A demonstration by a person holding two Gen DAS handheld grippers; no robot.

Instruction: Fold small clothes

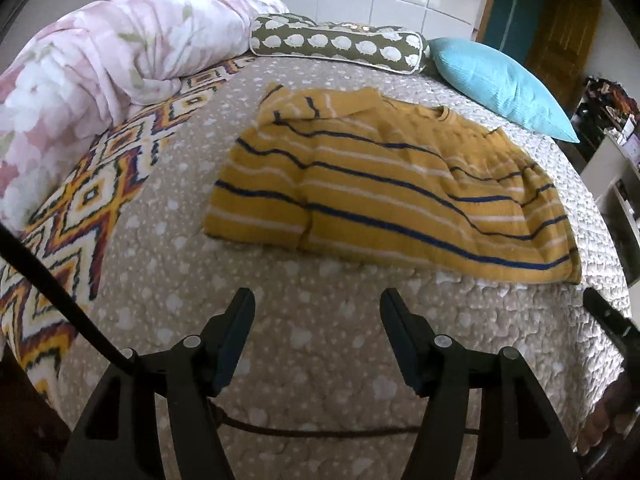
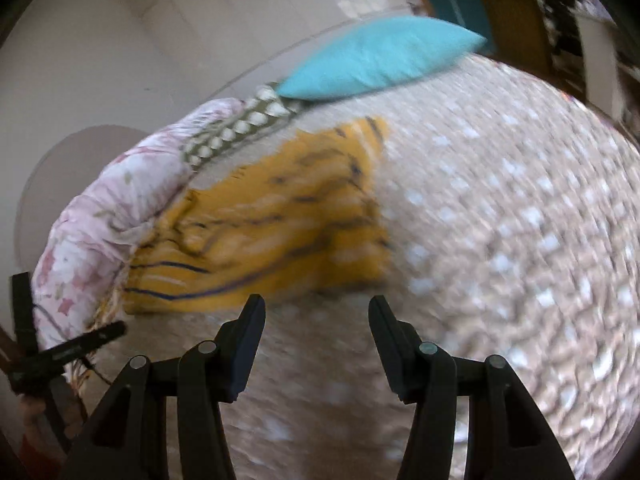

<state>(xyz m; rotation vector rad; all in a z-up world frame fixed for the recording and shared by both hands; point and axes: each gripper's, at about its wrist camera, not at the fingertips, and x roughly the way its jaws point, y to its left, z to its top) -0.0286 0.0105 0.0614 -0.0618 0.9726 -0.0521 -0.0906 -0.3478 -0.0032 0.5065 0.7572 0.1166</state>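
A small mustard-yellow sweater (image 1: 384, 184) with navy and white stripes lies on the beige spotted bedspread (image 1: 312, 344), its left sleeve folded in over the body. My left gripper (image 1: 318, 304) is open and empty, above the bedspread just short of the sweater's near hem. The right wrist view is blurred; the sweater (image 2: 272, 224) shows there ahead and to the left. My right gripper (image 2: 316, 312) is open and empty, near the sweater's near edge. A tip of the right gripper (image 1: 608, 316) shows at the right edge of the left wrist view.
A pink floral duvet (image 1: 100, 68) is bunched at the left on a zigzag-patterned blanket (image 1: 92, 200). An olive bolster with white sheep (image 1: 340, 44) and a turquoise pillow (image 1: 500, 80) lie at the head. White shelves (image 1: 616, 184) stand past the bed's right edge.
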